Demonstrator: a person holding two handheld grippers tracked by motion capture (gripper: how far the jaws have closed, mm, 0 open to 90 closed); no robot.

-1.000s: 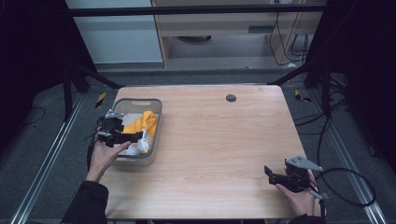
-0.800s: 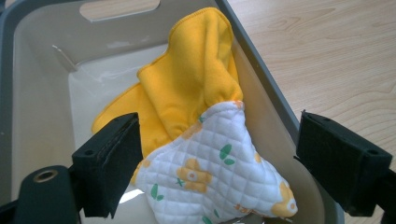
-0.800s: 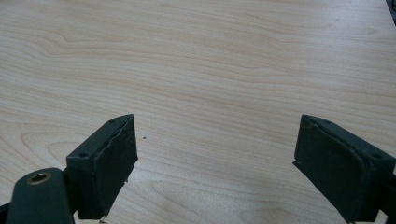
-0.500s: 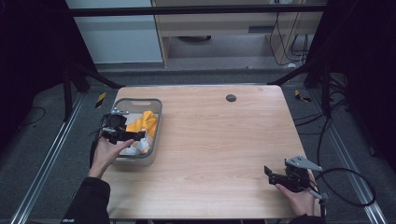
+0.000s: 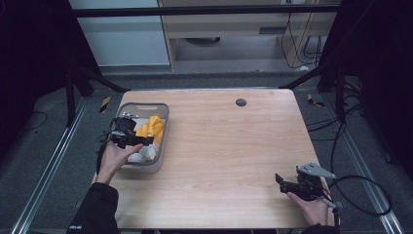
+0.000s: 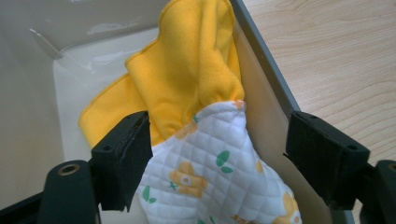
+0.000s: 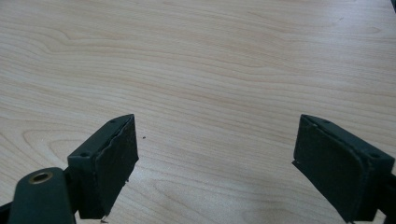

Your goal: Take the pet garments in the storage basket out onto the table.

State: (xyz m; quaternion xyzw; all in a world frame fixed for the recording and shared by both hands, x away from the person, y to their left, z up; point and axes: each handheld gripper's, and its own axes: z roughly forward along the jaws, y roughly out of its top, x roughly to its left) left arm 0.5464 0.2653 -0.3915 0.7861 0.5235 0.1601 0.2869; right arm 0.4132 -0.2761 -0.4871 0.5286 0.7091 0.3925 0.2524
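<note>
Compared with a second ago, the left claw is sitting slightly farther up the grey bin at the left edge of the tabletop, and its jaws have just been closing a little while staying wide. In the left gripper view the claw is straddling the cloths: the left pad is touching the edge of the yellow cloth and the white quilted cloth with orange flowers, while the right pad is standing outside the bin's wall, well clear of the fabric, so nothing is being gripped. Both cloths are lying inside the bin against its right wall, the yellow one draping over the rim and the quilted one overlapping its lower end. The right claw is resting where it was at the near right corner of the tabletop, with its jaws spread wide over bare wood. The quilted cloth's lower part is running off the bottom of the left gripper view, and in the high view the left hand and gripper are covering much of the bin's contents.
</note>
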